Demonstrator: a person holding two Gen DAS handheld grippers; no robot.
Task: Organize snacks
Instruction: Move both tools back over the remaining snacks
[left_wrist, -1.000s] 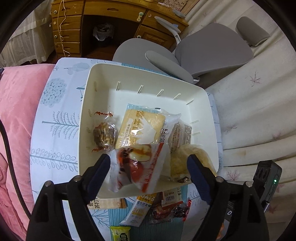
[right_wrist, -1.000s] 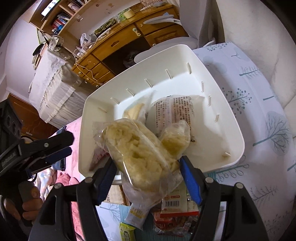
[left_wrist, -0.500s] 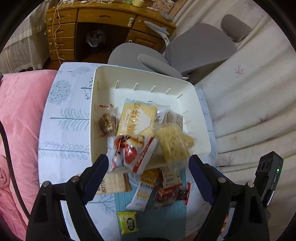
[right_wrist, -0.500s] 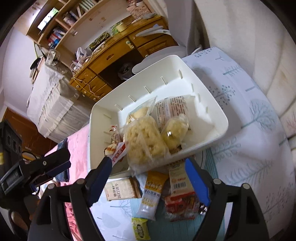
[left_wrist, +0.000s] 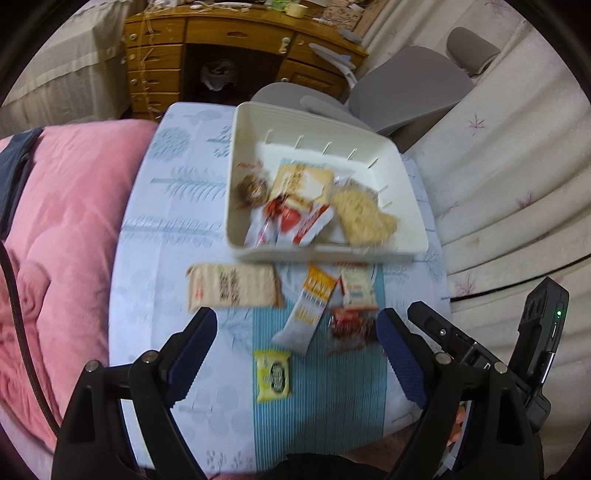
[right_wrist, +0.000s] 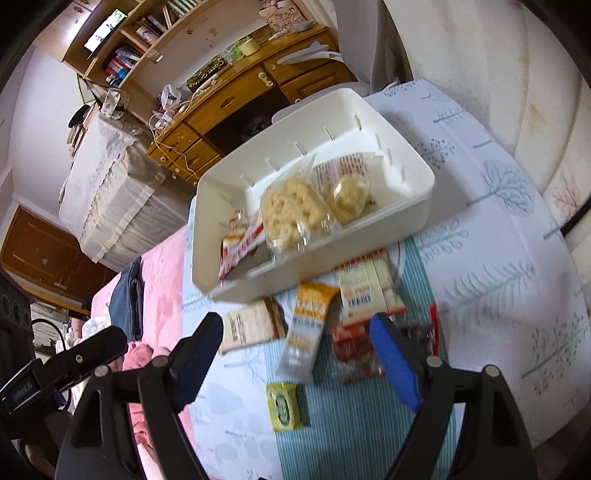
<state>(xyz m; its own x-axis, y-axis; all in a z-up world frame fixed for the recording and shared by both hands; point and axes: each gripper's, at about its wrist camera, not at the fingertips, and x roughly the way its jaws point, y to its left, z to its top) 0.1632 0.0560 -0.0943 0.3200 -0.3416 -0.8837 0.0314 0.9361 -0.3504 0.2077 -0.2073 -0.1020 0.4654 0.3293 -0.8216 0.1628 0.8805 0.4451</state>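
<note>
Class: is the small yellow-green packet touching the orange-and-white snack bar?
Apart. In the right wrist view a strip of striped mat shows between the yellow-green packet and the bar's lower end.

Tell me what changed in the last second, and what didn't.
Both grippers let go and pulled back: the left gripper dropped the red-and-white packet into the white bin; the right gripper, whose jaws have just been opening, released the pale rice cracker pack there. Both are now empty. The snacks on the striped mat stayed put.

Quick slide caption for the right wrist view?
Right gripper open and empty above loose snack packets beside the part-filled white bin.
</note>
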